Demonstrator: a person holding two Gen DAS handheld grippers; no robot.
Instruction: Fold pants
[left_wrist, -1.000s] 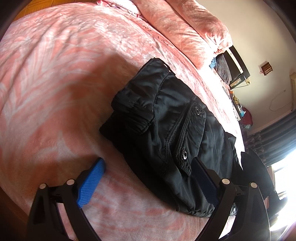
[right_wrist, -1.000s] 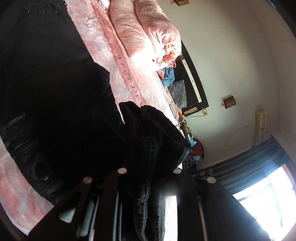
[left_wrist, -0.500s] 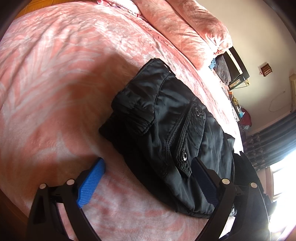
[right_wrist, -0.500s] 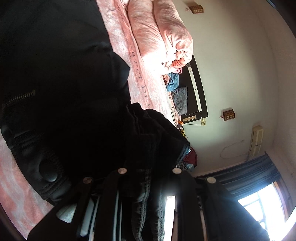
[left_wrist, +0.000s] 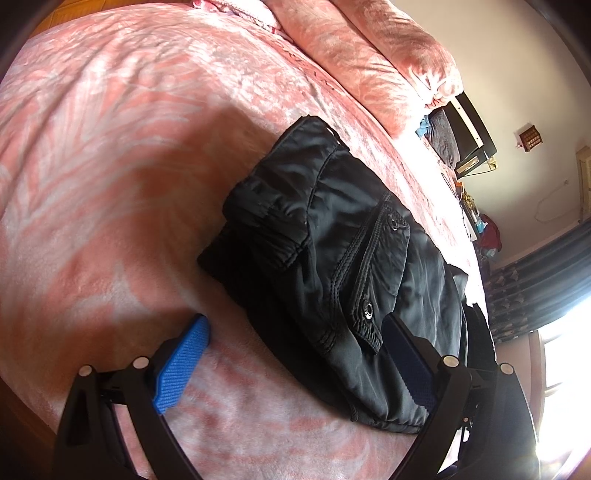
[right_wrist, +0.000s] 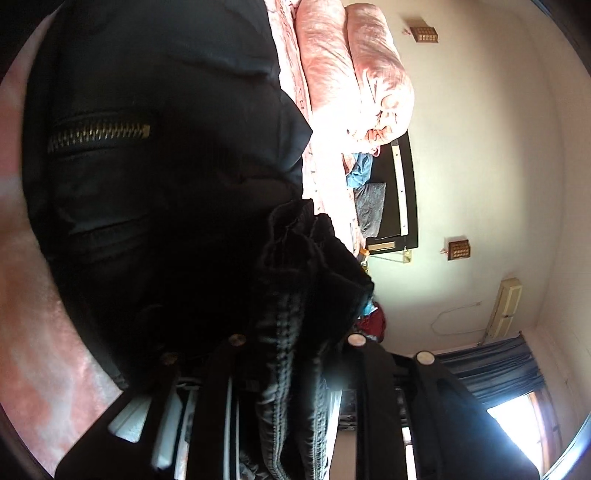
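Black pants (left_wrist: 332, 266) lie partly folded on the pink bedspread (left_wrist: 110, 147), with a snap pocket on top. My left gripper (left_wrist: 295, 354) is open just above the bed; its blue left finger (left_wrist: 181, 363) is over the bedspread and its right finger (left_wrist: 406, 362) is over the pants' near edge. My right gripper (right_wrist: 291, 369) is shut on a bunched black edge of the pants (right_wrist: 306, 266) and holds it above the rest of the pants (right_wrist: 166, 166), where a zipper (right_wrist: 99, 134) shows.
A rolled pink duvet (left_wrist: 373, 48) lies along the far side of the bed, also in the right wrist view (right_wrist: 354, 74). Beyond it are a dark headboard (right_wrist: 402, 192), a wall, dark curtains (left_wrist: 535, 280) and a bright window (right_wrist: 517, 417).
My right gripper has moved forward over the pants with the bunched edge still in it. The left gripper has hardly moved.
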